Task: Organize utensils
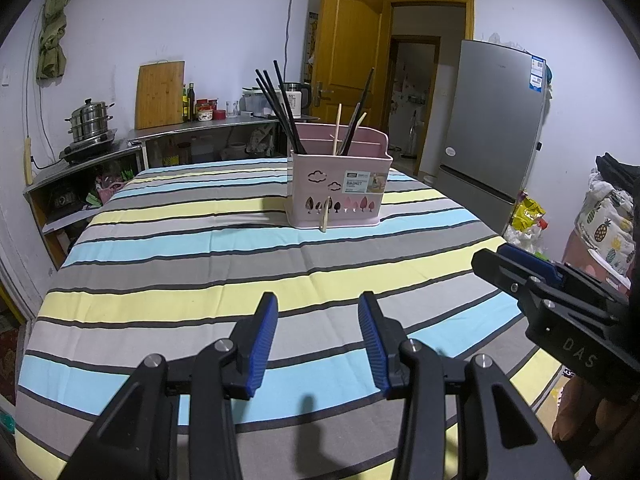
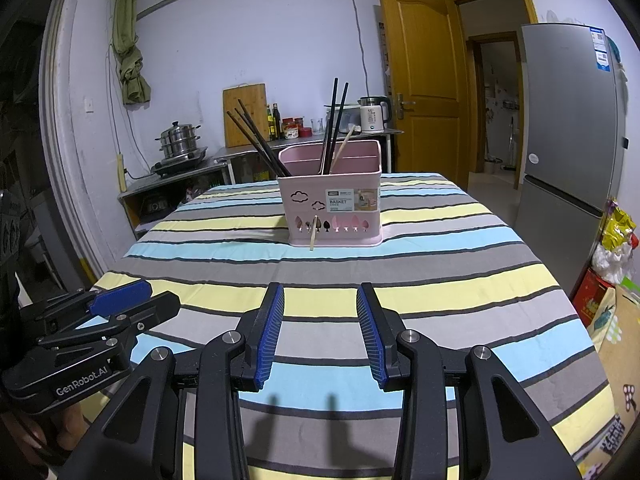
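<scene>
Both tongs hover low over the striped bench point(image 1: 192, 264), the left tongs point(image 1: 318, 338) and right tongs point(image 2: 320, 328) each parted and empty. The pink basket point(image 2: 332, 208) stands mid-bench, well ahead, holding dark chopsticks point(image 2: 260, 140); one pale chopstick point(image 2: 313, 234) leans outside its front wall. This stray apparently remains to be sorted: next comes a forward reach and a narrow pinch.
</scene>
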{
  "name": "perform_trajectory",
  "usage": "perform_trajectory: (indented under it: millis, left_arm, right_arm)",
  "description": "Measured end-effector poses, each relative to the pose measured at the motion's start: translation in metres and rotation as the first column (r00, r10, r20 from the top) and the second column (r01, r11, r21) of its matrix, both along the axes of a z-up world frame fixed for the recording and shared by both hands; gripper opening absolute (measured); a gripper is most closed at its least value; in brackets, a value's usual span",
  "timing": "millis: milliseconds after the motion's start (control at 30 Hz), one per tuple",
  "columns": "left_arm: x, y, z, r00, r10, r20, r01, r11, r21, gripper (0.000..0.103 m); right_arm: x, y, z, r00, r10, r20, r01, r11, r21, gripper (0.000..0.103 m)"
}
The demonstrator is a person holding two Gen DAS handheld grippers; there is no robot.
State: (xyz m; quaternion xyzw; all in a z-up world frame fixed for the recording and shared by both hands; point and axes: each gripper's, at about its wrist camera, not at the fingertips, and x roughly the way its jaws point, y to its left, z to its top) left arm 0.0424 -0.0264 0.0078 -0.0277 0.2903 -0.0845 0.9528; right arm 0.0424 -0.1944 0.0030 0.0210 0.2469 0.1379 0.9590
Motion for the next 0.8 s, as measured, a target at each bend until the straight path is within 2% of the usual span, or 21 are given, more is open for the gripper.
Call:
perform_trajectory:
  millis: [433,800]
  left_arm:
    - [0.0009,-0.0001,-0.0021,1.000,-0.018,-0.011,0.018,1.000,-0.003,0.044]
    - [-0.0004,0.0045,-0.0022,1.000,0.015,-0.005,-0.015,1.000,0.004,0.045]
  right_arm:
    - [-0.0009,-0.0025,-0.0020,1.000,-0.003,-0.002,0.003,1.000,-0.001,0.039]
    - [-0.0011,-0.0027,-0.0027,1.000,-0.002,-0.001,0.002,1.000,-0.001,0.039]
